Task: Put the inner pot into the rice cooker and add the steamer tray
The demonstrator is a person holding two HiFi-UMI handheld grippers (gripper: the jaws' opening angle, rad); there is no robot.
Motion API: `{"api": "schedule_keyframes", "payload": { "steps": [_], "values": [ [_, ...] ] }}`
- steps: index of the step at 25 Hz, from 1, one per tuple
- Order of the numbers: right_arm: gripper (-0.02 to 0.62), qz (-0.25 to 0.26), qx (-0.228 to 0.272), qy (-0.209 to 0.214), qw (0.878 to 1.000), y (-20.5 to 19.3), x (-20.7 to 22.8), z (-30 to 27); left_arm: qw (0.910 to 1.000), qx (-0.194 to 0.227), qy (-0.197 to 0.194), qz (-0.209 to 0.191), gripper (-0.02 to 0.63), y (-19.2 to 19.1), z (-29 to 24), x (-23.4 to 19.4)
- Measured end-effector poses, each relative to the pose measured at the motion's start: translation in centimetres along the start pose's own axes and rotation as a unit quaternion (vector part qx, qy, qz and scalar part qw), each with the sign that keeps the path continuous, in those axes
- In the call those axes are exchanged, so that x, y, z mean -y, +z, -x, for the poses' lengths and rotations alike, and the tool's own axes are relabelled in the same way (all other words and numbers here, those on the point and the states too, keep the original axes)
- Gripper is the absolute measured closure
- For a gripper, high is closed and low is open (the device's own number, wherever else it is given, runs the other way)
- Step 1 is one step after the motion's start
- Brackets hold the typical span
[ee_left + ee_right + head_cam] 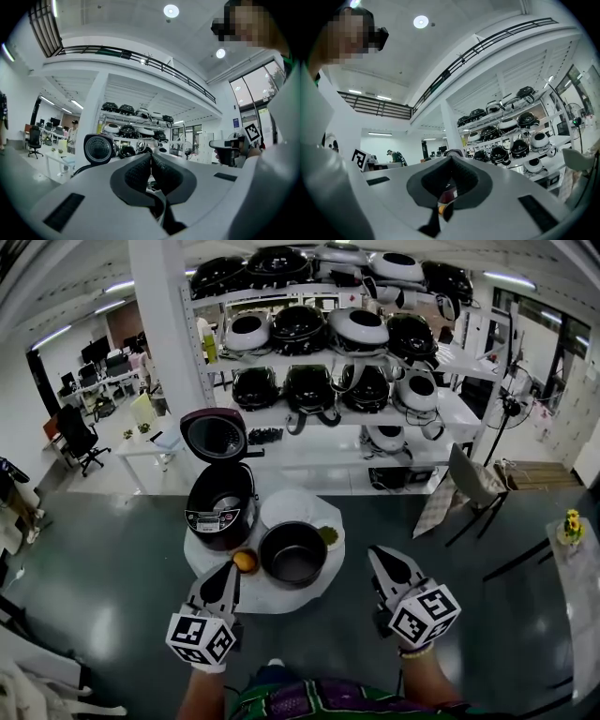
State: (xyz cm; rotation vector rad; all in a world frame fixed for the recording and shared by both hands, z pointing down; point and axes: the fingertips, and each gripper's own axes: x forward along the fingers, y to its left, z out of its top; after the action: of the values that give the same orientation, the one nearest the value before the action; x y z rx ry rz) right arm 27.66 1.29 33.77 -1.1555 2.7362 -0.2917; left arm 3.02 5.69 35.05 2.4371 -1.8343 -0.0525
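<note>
A dark red rice cooker (221, 505) stands at the left of a small round white table (309, 589) with its lid (215, 436) swung up. To its right the black inner pot (293, 552) rests on the tabletop. Behind the pot lies a white round steamer tray (291, 507). My left gripper (228, 570) hovers at the table's near left edge, shut and empty. My right gripper (378, 554) hangs to the right of the table, shut with nothing in it. In the left gripper view the jaws (151, 159) meet, with the cooker's lid (99, 148) beyond them.
An orange fruit (246, 562) lies on the table just ahead of the left gripper, and a small green dish (328, 537) sits by the pot's right rim. Shelves (337, 352) of many rice cookers stand behind. A grey chair (466, 484) stands at the right on the dark floor.
</note>
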Motion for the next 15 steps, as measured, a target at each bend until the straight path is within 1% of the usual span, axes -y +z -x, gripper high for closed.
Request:
{"api": "schedule_keyframes", "payload": {
  "steps": [2,4,6,9,12,13,15],
  "values": [
    [0.589,0.007,-0.003,0.0,1.0,0.1,0.3,-1.3,0.9999,-0.007,0.006,-0.005,0.583,-0.3,-1.3,-1.3],
    [0.589,0.014,-0.005,-0.003,1.0,0.3,0.6,-2.9,1.0,-0.007,0.002,0.0,0.583,-0.3,-3.0,-2.6],
    [0.589,0.014,-0.008,-0.008,1.0,0.4,0.7,-4.4,0.9999,-0.003,-0.011,0.004,0.583,0.1,-4.5,-3.8],
    [0.589,0.026,-0.008,-0.015,1.0,0.6,0.9,-6.5,0.9991,-0.001,-0.042,0.004,0.581,0.4,-6.8,-5.0],
    [0.589,0.021,-0.001,-0.025,0.999,1.1,1.3,-8.1,0.998,-0.006,-0.063,0.01,0.578,0.2,-8.9,-6.0],
    [0.589,0.022,0.0,-0.025,0.999,1.2,1.2,-8.6,0.9977,-0.009,-0.067,0.009,0.571,0.1,-9.4,-6.3],
    [0.589,0.031,-0.001,-0.028,0.999,1.3,1.2,-9.4,0.9964,-0.021,-0.082,0.003,0.497,-0.4,-10.5,-6.6]
  ]
}}
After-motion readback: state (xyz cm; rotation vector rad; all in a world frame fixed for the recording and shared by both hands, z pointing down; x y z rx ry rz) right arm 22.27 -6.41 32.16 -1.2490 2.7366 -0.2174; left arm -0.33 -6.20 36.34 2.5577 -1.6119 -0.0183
